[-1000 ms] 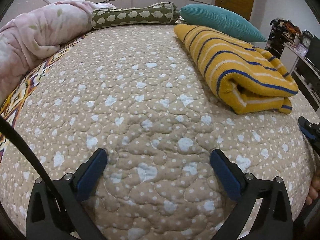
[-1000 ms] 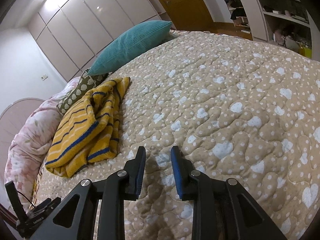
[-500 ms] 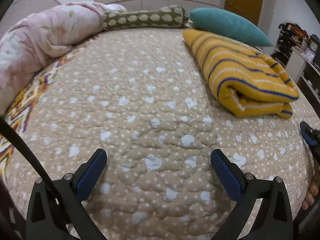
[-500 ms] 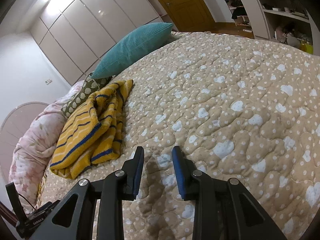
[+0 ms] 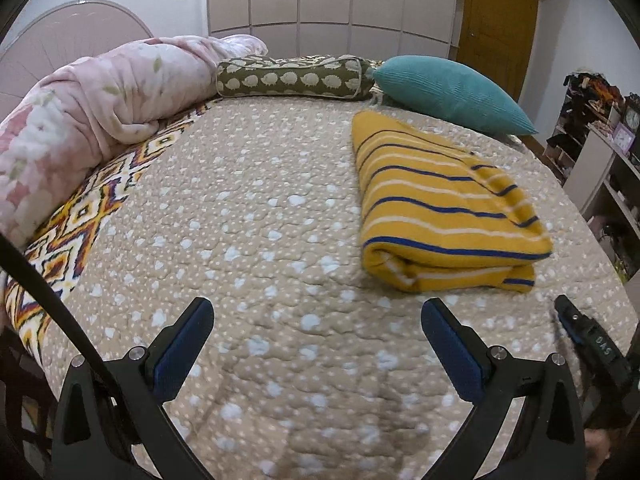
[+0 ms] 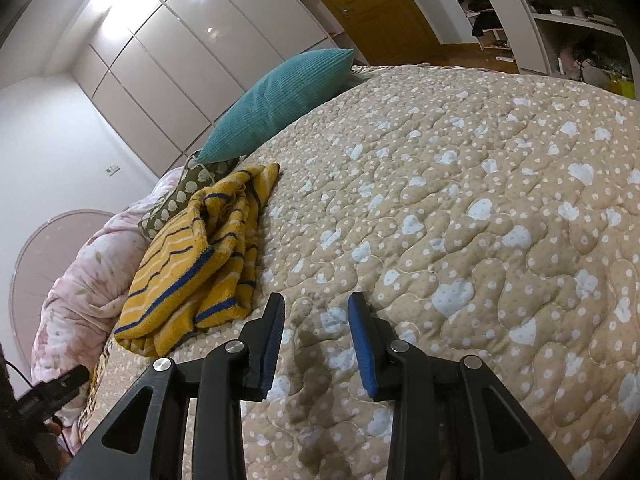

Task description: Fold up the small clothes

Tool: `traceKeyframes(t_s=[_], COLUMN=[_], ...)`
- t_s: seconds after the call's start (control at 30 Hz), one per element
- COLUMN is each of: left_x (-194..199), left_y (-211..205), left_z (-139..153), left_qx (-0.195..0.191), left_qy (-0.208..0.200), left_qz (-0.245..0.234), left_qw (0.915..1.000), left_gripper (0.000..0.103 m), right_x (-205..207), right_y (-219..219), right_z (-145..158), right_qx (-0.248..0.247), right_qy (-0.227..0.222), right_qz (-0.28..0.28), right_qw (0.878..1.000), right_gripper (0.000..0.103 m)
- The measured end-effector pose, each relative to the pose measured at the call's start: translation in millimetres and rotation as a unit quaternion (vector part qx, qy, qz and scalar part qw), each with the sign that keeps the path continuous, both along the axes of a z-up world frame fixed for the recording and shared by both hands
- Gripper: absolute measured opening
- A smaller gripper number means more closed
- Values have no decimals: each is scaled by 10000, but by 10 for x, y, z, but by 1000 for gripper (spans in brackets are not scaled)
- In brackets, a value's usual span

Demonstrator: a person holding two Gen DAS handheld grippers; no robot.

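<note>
Left to right across the left wrist view, we see a rolled pink floral blanket point(image 5: 92, 112) at the bed's edge, an olive bolster point(image 5: 294, 78), a teal cushion point(image 5: 452, 92), and the yellow striped garment point(image 5: 444, 208) lying on the beige quilt point(image 5: 248, 208). The garment sits folded into a compact, several-layered rectangle, apart from both grippers; we judge this piece finished, though in the right wrist view its far edge point(image 6: 224, 216) looks rumpled and may want smoothing. No other clothing to fold appears in either picture, so we cannot tell what is left. The left gripper point(image 5: 316, 338) hangs above bare quilt, jaws spread wide, nothing between them. The right gripper point(image 6: 316, 320) hovers low over the quilt just beside the garment; its jaws stand partly apart, have just been opening, and grip nothing. We see no basket, box or drawer for the clothes; the shelves point(image 6: 560, 12) at the far right hold objects too small to name.
</note>
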State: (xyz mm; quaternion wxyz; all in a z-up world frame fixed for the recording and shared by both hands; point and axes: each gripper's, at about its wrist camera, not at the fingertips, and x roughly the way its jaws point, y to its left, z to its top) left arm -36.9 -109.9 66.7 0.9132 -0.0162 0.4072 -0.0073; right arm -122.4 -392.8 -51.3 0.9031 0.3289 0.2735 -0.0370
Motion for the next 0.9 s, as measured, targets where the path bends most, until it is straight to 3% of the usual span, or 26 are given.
traceKeyframes(t_s=[0.27,0.63,0.9], left_x=[-33,-90,-117], left_y=[-216,-322,-227], left_z=[28,5,-32], left_qx=[-245,-7,-75], left_qy=[60,62,154], left_qz=[-162,-260,-389], left_qw=[9996,9996,9991], left_gripper=[103,103,103], right_x=[42,40,65], right_y=[15,42,54], right_z=[1,-5,11], right_qx=[-61,-119,-218], right_qy=[30,-42,41], right_qz=[84,200,227], right_qw=[9999,9997,9995], right_gripper=[37,41,43])
